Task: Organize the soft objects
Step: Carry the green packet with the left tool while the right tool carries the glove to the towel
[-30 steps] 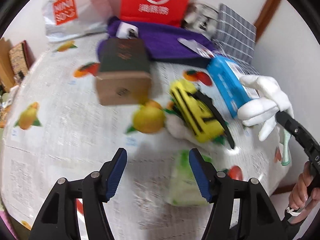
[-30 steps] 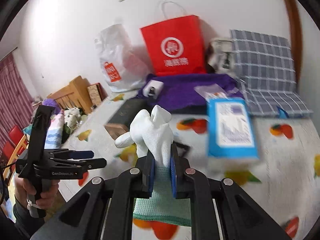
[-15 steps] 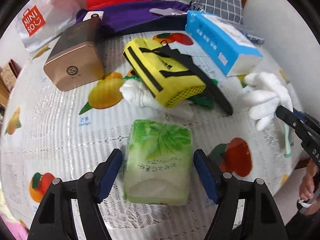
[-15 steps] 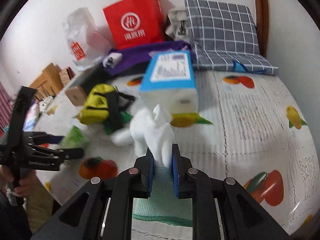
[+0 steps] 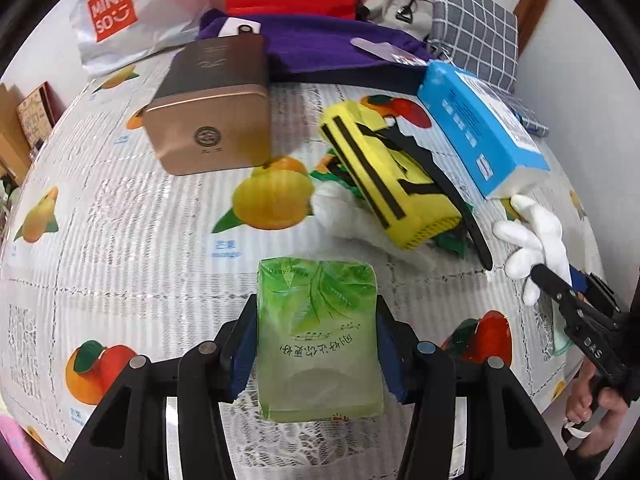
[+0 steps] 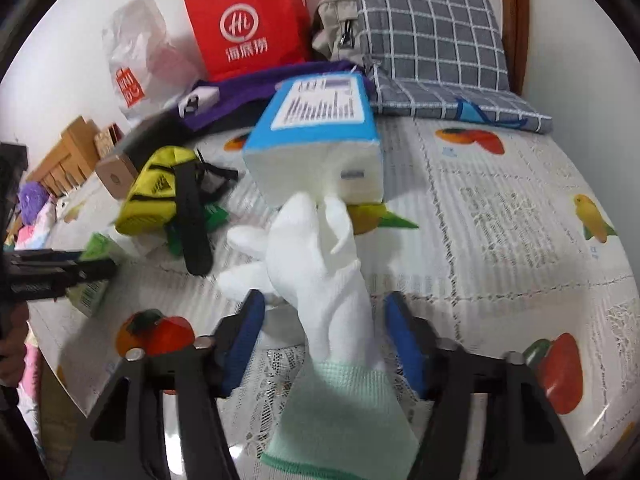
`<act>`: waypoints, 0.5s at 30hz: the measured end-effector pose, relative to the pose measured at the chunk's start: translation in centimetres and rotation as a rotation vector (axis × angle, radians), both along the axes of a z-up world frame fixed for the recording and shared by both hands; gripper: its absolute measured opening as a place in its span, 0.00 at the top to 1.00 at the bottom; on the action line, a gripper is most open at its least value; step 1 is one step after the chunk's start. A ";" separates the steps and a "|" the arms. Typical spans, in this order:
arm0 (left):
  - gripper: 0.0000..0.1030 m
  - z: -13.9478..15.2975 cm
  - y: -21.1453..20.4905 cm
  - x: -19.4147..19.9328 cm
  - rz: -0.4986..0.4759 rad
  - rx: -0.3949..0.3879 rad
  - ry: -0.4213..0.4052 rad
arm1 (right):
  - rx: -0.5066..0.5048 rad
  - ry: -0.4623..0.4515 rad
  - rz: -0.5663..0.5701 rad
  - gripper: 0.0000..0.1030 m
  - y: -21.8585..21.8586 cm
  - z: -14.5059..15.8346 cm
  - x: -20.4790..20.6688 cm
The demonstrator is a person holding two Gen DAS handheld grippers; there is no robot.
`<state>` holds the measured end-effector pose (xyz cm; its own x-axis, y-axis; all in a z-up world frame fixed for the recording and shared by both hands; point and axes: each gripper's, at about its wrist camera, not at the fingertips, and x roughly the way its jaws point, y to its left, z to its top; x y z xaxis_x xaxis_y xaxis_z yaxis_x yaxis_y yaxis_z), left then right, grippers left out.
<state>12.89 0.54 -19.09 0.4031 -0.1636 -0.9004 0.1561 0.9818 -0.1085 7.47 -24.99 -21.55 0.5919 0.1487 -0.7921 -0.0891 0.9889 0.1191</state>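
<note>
My left gripper (image 5: pixel 316 340) is shut on a green tissue pack (image 5: pixel 318 336) that rests on the fruit-print tablecloth (image 5: pixel 120 240); the blue pads press both its sides. My right gripper (image 6: pixel 324 336) is open. A white glove with a green cuff (image 6: pixel 320 280) lies between its fingers, untouched by the pads, fingertips toward the blue tissue box (image 6: pixel 320 136). The glove (image 5: pixel 536 236) and right gripper (image 5: pixel 576 304) also show at the right of the left wrist view. A yellow pouch with black straps (image 5: pixel 392 180) lies on a second white glove (image 5: pixel 344 216).
A bronze tin box (image 5: pixel 212 120) stands at the back left. A purple cloth (image 5: pixel 320 44), red paper bag (image 6: pixel 248 20), white Miniso bag (image 5: pixel 120 12) and grey checked cushion (image 6: pixel 432 36) line the far side. The table edge runs close in front.
My left gripper came down around the green tissue pack and shut on it. My right gripper lowered the glove in front of the blue box and opened, letting it go.
</note>
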 end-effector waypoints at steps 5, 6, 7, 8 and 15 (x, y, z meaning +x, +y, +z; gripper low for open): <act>0.51 0.9 0.9 0.6 0.010 -0.025 -0.013 | 0.021 -0.002 0.017 0.87 0.1 1.0 0.3; 0.51 1.2 1.1 0.7 0.012 -0.035 -0.017 | 0.011 -0.016 0.019 0.87 0.2 1.4 0.3; 0.51 1.4 1.2 0.9 0.014 -0.042 -0.020 | 0.007 -0.024 0.022 0.87 0.3 1.8 0.3; 0.51 1.7 1.4 0.9 0.016 -0.047 -0.024 | 0.007 -0.031 0.024 0.87 0.4 2.2 0.2; 0.51 4.0 2.3 1.5 0.040 -0.079 -0.063 | 0.058 -0.086 0.040 0.87 0.7 5.6 0.2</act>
<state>14.43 2.84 -15.09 0.4664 -0.2154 -0.8580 0.1261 0.9762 -0.1766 7.63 -24.29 -15.96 0.6501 0.2176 -0.7280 -0.1403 0.9760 0.1665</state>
